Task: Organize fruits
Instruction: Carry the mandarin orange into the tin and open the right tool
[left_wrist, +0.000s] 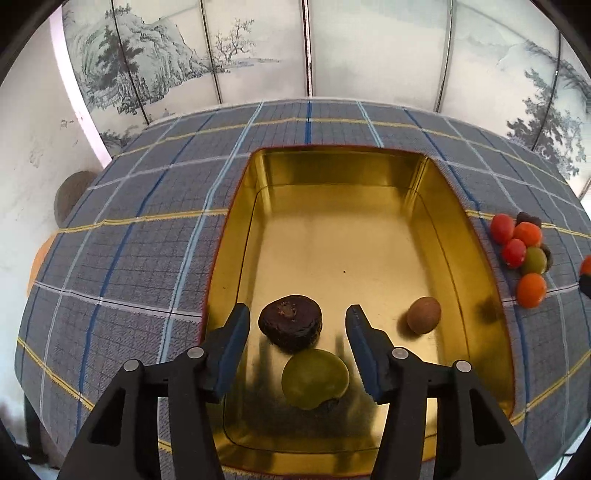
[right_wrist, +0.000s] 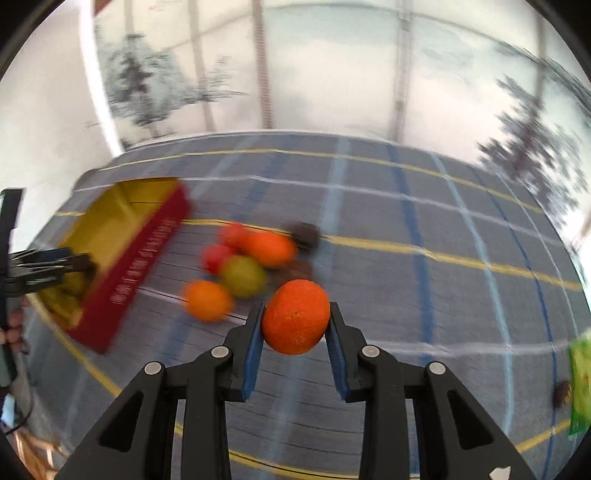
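Observation:
In the left wrist view a gold tin tray (left_wrist: 332, 170) holds a dark brown fruit (left_wrist: 290, 326), a green fruit (left_wrist: 314, 378) and a brown kiwi-like fruit (left_wrist: 424, 315). My left gripper (left_wrist: 298, 317) is open above the tray, its fingers either side of the dark fruit. A pile of red, orange and green fruits (left_wrist: 524, 251) lies on the cloth right of the tray. In the right wrist view my right gripper (right_wrist: 295, 314) is shut on an orange (right_wrist: 295, 315), held above the cloth. The pile (right_wrist: 243, 266) and the tray (right_wrist: 110, 225) lie to its left, blurred.
The table has a blue-grey plaid cloth (left_wrist: 129, 240). A painted folding screen (left_wrist: 258, 48) stands behind it. A green packet (right_wrist: 580, 384) and a small dark thing (right_wrist: 561, 394) lie at the right edge of the cloth. The tray's outer wall is red (right_wrist: 140, 273).

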